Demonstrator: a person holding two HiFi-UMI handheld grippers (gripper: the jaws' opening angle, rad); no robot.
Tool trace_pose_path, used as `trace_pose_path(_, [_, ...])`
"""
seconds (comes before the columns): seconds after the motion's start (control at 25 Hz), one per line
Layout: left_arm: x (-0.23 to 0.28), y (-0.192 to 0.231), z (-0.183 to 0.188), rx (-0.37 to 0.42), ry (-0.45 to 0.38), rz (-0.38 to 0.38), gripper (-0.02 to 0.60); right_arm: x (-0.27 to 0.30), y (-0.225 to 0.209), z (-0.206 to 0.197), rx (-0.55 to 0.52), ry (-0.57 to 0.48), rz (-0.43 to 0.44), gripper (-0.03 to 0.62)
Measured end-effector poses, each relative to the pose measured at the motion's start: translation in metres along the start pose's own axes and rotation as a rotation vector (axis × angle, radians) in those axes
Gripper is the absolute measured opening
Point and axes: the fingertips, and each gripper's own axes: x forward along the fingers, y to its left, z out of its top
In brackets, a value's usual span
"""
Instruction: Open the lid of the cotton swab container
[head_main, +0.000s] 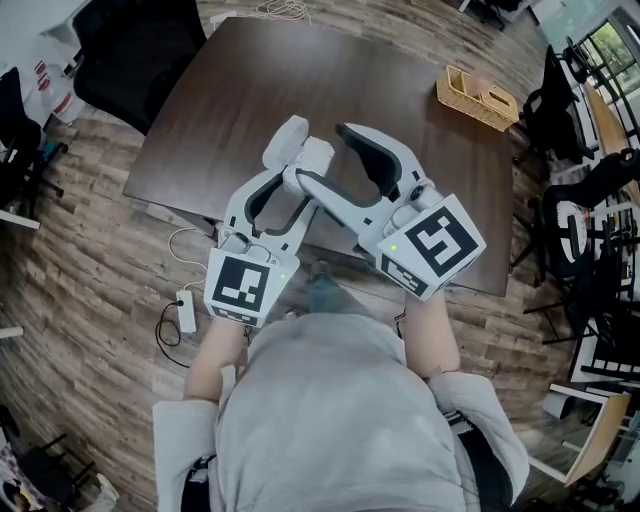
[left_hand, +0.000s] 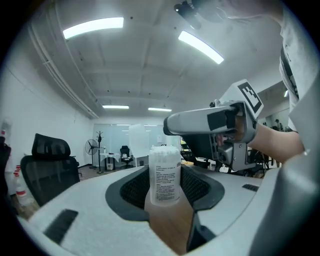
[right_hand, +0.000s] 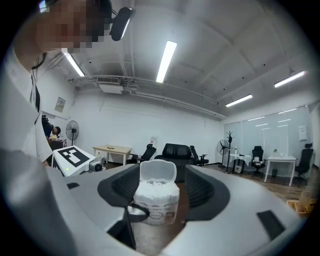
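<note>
The cotton swab container (head_main: 316, 155) is a white labelled cylinder over the dark table (head_main: 250, 90). In the left gripper view the container (left_hand: 165, 175) stands upright between the black pads, which touch its sides. My left gripper (head_main: 298, 160) is shut on it. In the right gripper view the container (right_hand: 156, 200) shows its flip lid (right_hand: 157, 171) standing upright behind the white swab heads. My right gripper (head_main: 320, 155) is open, its jaws wide apart on either side of the container top. One right finger (left_hand: 200, 121) passes above the container in the left gripper view.
A wicker basket (head_main: 477, 97) sits near the table's far right corner. A black office chair (head_main: 140, 50) stands at the far left, and more chairs (head_main: 590, 230) on the right. A power strip (head_main: 186, 312) with cables lies on the wooden floor below the near table edge.
</note>
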Motion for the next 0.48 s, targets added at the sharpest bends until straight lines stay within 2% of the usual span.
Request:
trace_pose_path(0.16, [-0.008,0.007,0.008,-0.024,-0.022,0.021,0.187,-0.008,0.005,-0.004,-0.006,0.005,-0.013,0.256])
trace_pose_path(0.24, [-0.012,0.009,0.012,-0.027,-0.032,0.035,0.187,-0.013,0.003,-0.003,-0.007,-0.013,-0.052,0.093])
trace_pose_path(0.28, [-0.014,0.010,0.014,-0.027,-0.037,0.041,0.187,-0.016,0.003,-0.002,-0.007,-0.025,-0.068,0.052])
trace_pose_path(0.48, [-0.024,0.012,0.022,-0.035,-0.059,0.058,0.187,-0.029,0.003,0.001,-0.030,-0.046,-0.115,0.022])
